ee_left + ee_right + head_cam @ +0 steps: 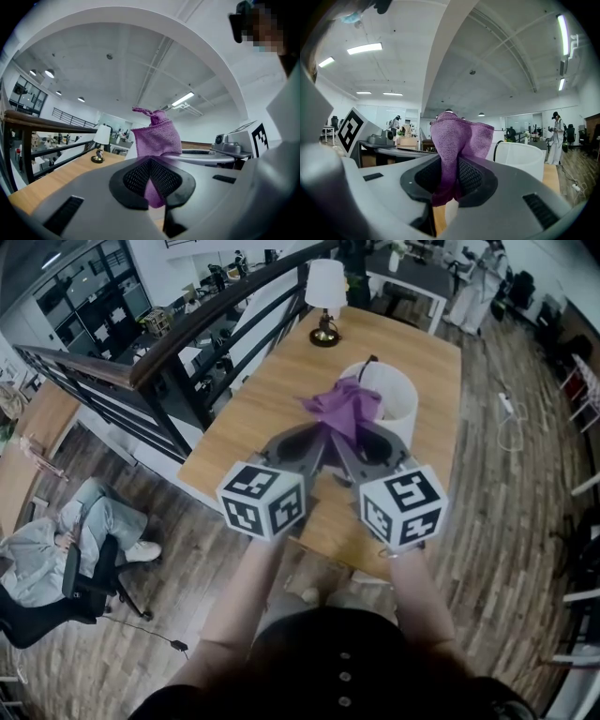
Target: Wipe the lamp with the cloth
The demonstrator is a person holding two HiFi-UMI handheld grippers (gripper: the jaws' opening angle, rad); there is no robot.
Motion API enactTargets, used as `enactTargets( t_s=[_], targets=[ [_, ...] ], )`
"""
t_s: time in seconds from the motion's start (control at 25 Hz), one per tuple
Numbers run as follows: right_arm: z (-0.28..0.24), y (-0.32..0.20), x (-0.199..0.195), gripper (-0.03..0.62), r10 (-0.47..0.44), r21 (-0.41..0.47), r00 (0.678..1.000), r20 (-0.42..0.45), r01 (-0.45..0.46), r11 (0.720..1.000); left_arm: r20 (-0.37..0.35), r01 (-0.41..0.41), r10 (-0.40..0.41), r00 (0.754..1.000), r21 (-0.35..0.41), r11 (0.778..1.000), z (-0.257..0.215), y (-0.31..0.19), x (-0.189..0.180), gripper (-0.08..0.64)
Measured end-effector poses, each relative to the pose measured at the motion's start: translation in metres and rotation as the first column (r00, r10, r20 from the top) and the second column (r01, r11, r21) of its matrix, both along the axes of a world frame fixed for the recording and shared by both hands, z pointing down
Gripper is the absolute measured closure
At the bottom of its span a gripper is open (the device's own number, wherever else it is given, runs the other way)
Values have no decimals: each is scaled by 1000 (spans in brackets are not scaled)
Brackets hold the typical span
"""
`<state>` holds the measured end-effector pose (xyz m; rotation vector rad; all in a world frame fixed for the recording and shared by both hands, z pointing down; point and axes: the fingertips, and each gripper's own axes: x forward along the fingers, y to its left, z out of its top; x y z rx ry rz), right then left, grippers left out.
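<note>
Dark clothing with a row of small buttons (344, 676) is filling the bottom of the head view, and two bare forearms are reaching forward from it. Each hand is holding a gripper with a black-and-white marker cube (263, 500) at its rear. Both grippers are pointing inward toward each other and pinching the same purple cloth (345, 407). In its own view the left gripper (151, 180) is showing its jaws clamped narrow on a lower fold of the cloth (157, 136), which is rising above them to a twisted tip. The right gripper (449, 176) is likewise squeezing a thick bunch of the cloth (457, 136) between its ribbed pads, with a bit of fabric hanging below. The cloth is hanging in the air over the near part of a wooden table (281, 381), just in front of a white cylinder (398, 395) with a black cord that is standing on the tabletop. Farther along, near the far end of the table, a small table lamp (325, 298) with a white shade and a dark base is standing upright, well apart from the cloth. Beyond the table's left edge a dark railing (187, 343) is running diagonally, and a person is sitting in an office chair (56, 549) on the wooden floor (525, 502).
</note>
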<state>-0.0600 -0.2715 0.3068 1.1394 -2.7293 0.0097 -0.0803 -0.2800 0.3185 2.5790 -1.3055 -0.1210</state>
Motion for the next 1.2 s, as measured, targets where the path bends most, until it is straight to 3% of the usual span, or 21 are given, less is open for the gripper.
enactTargets(
  t_s=[1.2],
  targets=[
    [65, 9, -8, 511, -19, -128, 999, -34, 15, 992, -8, 21, -22, 1000, -148, 989, 64, 17, -8, 549]
  ],
)
